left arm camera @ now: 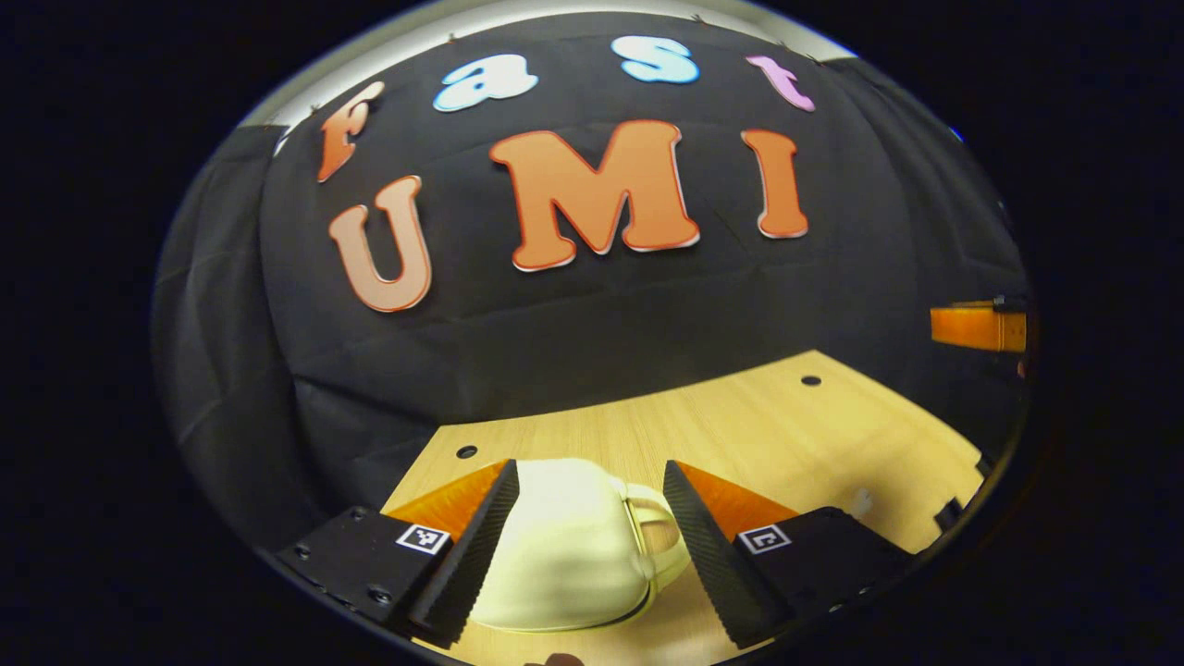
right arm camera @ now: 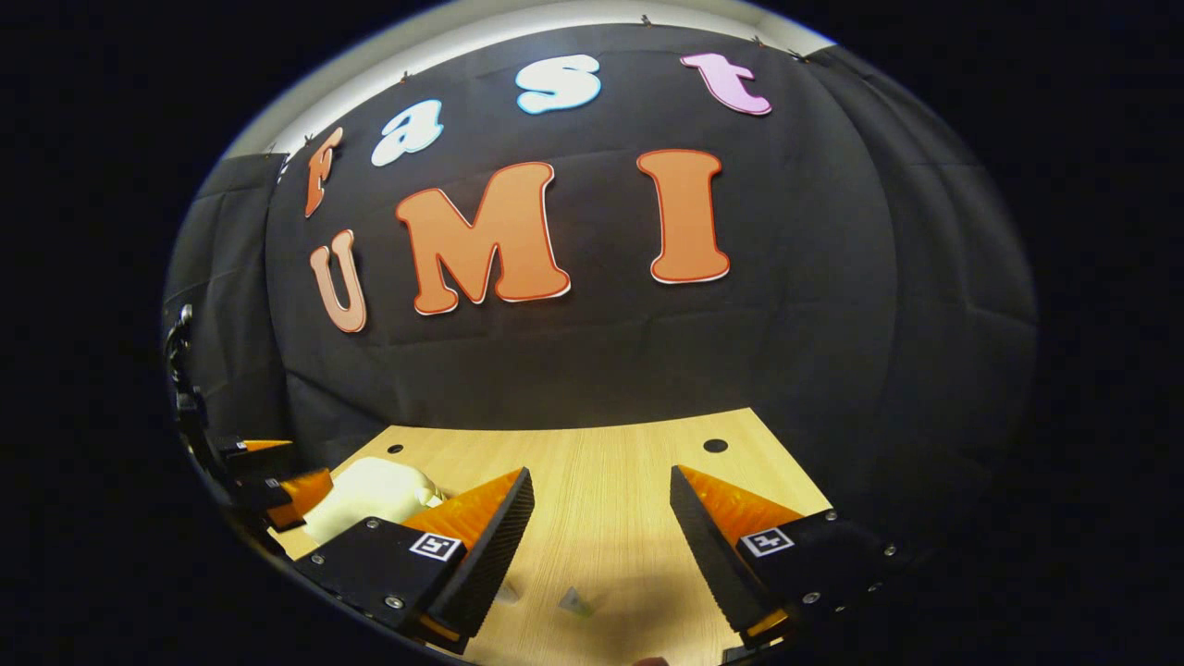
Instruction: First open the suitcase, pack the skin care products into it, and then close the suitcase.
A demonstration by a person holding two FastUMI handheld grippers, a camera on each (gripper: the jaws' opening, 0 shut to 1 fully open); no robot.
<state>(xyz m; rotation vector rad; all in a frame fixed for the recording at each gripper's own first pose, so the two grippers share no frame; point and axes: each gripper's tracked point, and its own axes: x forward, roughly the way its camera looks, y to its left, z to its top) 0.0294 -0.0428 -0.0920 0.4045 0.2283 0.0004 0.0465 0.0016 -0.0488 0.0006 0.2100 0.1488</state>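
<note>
So we've got the cream suitcase (left arm camera: 569, 546) sitting shut on the bench (left arm camera: 768, 425), near its left edge going by the right gripper view. Our left gripper (left arm camera: 587, 546) is right over it, fingers spread wide with the case lying between them, its handle (left arm camera: 652, 536) toward the right finger, nothing pinched yet. Our right gripper (right arm camera: 599, 546) hangs released over bare wood, well apart from the case. So the left one's clearly nearer; we reckon it takes the opening move.
</note>
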